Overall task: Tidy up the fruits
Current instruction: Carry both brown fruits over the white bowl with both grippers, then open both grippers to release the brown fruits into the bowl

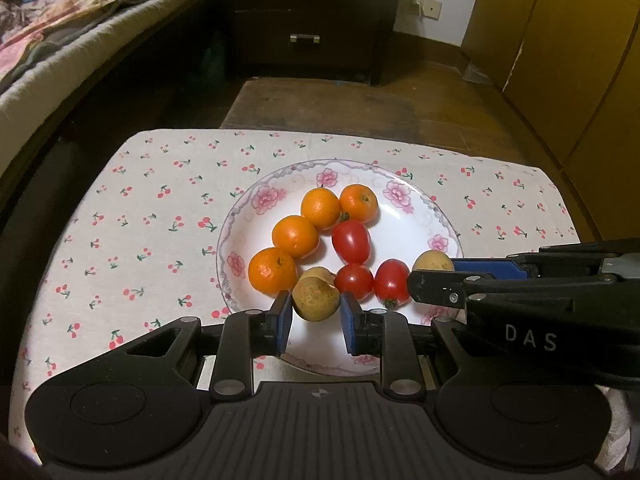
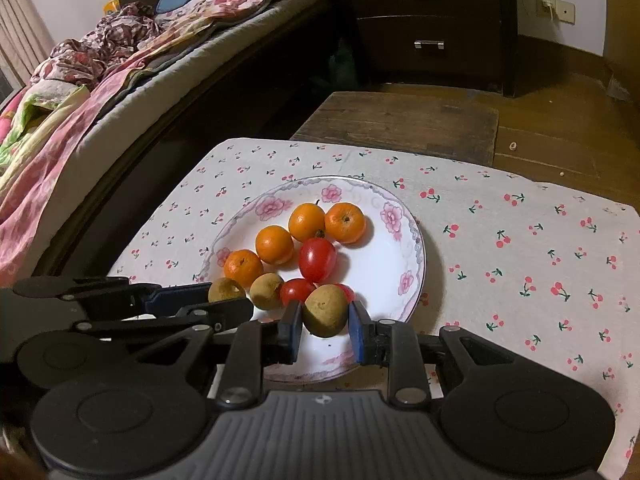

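Cloth (image 1: pixel 120 216) w/ cherry print covers the table; its near edge is hidden behind the gripper bodies. Plate (image 1: pixel 404 236) sits mid-cloth, near rim cut off by the tools. On it: 4 oranges (image 1: pixel 295 236) far-left, 3 tomatoes (image 1: pixel 351 241) mid, one partly hidden in right view. Left gripper (image 1: pixel 315 314) narrow, pads clamped on a longan (image 1: pixel 315 298) over plate's near side. Right gripper (image 2: pixel 325 330) likewise holds another longan (image 2: pixel 325 311). A third longan (image 2: pixel 266 290) lies between.

Oranges (image 1: pixel 296 236), tomatoes (image 1: pixel 351 242), brown longans (image 1: pixel 316 298) clustered on flowered plate (image 1: pixel 416 232).
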